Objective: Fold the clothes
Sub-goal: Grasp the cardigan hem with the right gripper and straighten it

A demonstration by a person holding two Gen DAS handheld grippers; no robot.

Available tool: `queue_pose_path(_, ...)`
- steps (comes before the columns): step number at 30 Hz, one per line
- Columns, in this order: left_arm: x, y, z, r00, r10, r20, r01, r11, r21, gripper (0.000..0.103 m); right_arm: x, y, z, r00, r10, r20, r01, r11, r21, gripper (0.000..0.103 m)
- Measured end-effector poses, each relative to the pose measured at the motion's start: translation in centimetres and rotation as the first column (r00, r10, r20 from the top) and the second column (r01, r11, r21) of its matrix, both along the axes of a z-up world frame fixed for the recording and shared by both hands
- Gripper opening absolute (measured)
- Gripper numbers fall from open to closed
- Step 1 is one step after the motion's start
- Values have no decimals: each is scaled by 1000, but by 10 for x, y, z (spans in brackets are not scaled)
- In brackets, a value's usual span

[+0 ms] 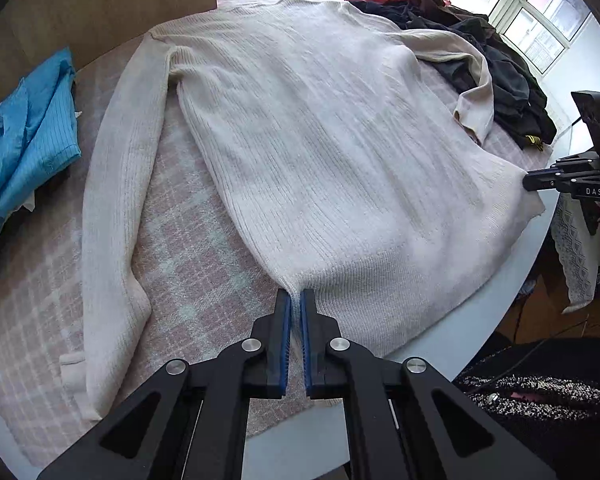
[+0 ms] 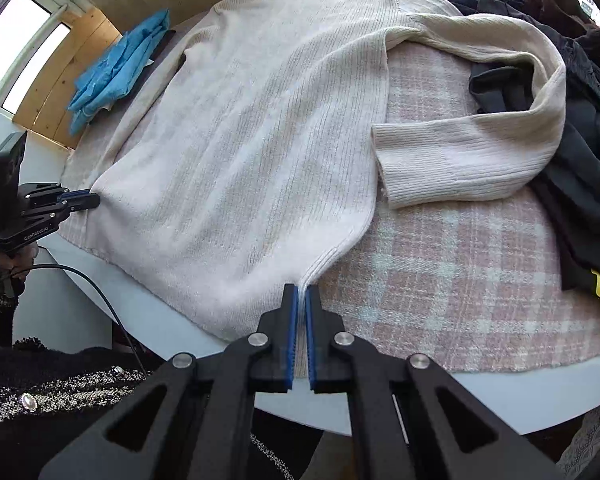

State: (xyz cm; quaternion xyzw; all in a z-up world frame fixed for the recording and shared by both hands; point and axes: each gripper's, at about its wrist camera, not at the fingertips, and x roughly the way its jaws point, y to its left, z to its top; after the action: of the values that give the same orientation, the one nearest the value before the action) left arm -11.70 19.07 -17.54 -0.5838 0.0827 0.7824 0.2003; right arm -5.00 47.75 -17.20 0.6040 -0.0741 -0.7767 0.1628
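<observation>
The cream sweater is held taut at both hem corners, each hand-held gripper closed narrowly on knit, so the body is kept flat.

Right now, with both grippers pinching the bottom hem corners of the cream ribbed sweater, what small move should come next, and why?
Probably lift both hem corners together and carry them toward the collar. The left gripper and right gripper are each shut on a corner of the cream ribbed knit sweater, which lies flat on the pink plaid cloth; its right sleeve lies bent outward.
</observation>
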Motion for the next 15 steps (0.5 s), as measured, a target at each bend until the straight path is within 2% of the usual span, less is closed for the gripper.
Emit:
queue_pose_path(1,-1,-2,10,1000,-7,-23,7,1000,-8,4,2,3,12,1000,-7,-28,7,1000,-6,4)
queue_pose_path(2,4,-21,-3,999,-15,-50,14,1000,-23,3,3,6,23,998,-14,-56,13,1000,-13,4)
queue_pose_path(3,3,-23,4,997,-28,-70,26,999,-30,3,1,11,33,997,-22,-79,20,1000,-20,4)
queue_pose_path(5,-18,-30,9,995,-38,-92,36,999,-33,3,-21,28,36,994,-42,-99,40,999,-31,4)
queue_pose_path(9,-73,-34,1,996,-18,-85,15,999,-37,4,-67,38,14,991,-112,-74,110,994,-25,4)
queue_pose_path(12,-117,-27,-25,999,22,-45,-25,998,-56,10,-98,43,-14,988,-152,-14,152,988,-21,4)
queue_pose_path(14,-127,-30,-35,999,37,10,-36,999,-39,19,-100,45,-23,987,-157,20,157,987,-33,4)
queue_pose_path(15,-123,-34,-34,999,40,5,-39,998,-41,25,-99,43,-24,989,-148,24,149,988,-35,4)
